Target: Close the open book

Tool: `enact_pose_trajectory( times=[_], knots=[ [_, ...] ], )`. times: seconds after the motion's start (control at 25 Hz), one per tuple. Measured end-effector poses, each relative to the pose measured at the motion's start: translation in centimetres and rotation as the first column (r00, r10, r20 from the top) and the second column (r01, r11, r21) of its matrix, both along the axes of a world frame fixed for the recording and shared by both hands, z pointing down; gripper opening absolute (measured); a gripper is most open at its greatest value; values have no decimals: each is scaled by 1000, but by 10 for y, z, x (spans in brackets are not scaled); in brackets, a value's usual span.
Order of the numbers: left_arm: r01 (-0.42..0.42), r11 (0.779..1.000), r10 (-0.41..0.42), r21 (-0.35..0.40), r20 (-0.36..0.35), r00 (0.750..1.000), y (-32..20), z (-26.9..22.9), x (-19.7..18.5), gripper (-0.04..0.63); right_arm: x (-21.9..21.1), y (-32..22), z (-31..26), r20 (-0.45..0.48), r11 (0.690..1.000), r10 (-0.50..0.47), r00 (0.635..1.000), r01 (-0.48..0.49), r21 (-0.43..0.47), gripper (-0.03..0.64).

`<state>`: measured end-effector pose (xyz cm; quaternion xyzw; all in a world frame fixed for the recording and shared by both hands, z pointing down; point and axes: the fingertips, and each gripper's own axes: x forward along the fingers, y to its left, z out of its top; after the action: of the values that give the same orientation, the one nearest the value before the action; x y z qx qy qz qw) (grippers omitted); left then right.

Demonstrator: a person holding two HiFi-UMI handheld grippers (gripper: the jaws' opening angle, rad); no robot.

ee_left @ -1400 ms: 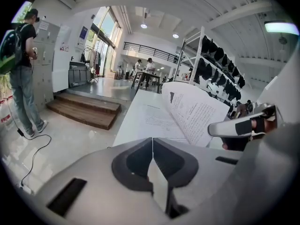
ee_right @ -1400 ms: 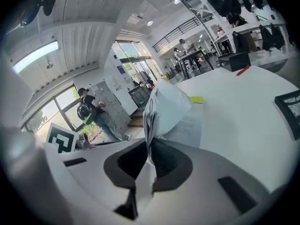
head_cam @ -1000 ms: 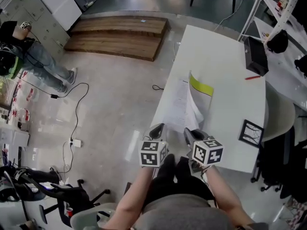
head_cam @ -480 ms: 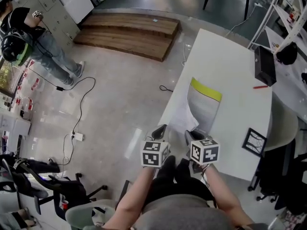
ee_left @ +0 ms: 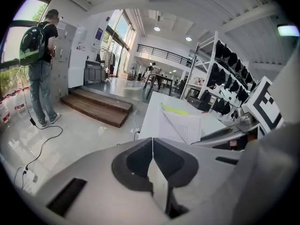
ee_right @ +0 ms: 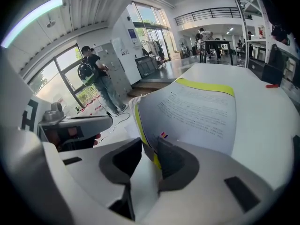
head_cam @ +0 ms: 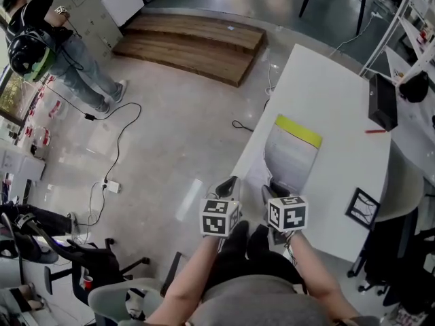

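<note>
On a white table, hard by its left edge and toward the near left corner, a book, printed top leaf laid down over it, yellow band across the end nearest the table's far edge.

Right gripper at the book's near end, jaws lately opening and now about half apart. In the gap, the book's slightly lifted near corner, close against one pad and clear of the other.

Left gripper just beside its partner, by the table's near left corner, jaws pressed together with nothing between them. Both grippers tilted downward, marker cubes uppermost.

Elsewhere on the table: a black box toward the far right corner, a red pen just nearer than it along the right edge, and a small black-framed picture toward the near right corner, all well apart from the book.

Beyond the table's left edge, on the pale floor, wooden steps and a standing person with a green-and-black backpack, next to grey lockers.
</note>
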<state>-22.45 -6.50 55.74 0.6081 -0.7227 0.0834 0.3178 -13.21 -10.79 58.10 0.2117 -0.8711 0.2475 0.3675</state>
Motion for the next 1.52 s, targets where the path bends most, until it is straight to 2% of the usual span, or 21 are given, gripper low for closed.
enact_pose_trajectory(
  times=[0.28, 0.48, 0.8, 1.2, 1.52],
  knots=[
    [10, 1000, -10, 1, -1, 1000, 4, 0, -2, 8, -3, 4, -1, -5, 999, -25, 1000, 25, 25, 134],
    [9, 1000, -9, -1, 1, 1000, 7, -2, -1, 8, -4, 8, -2, 31, 999, -38, 999, 38, 11, 161],
    [2, 1000, -2, -1, 8, 1000, 6, -5, 3, 8, 1, 11, -7, 85, 999, -39, 996, 40, -9, 166],
    [-38, 999, 38, 9, 26, 999, -1, -10, 16, 8, 17, 2, -38, 201, 998, 16, 979, -27, 54, 155],
    [-56, 998, 54, 39, 45, 998, -11, -23, 17, 8, 39, -18, -69, 261, 982, 81, 962, -122, 146, 101]
  ],
)
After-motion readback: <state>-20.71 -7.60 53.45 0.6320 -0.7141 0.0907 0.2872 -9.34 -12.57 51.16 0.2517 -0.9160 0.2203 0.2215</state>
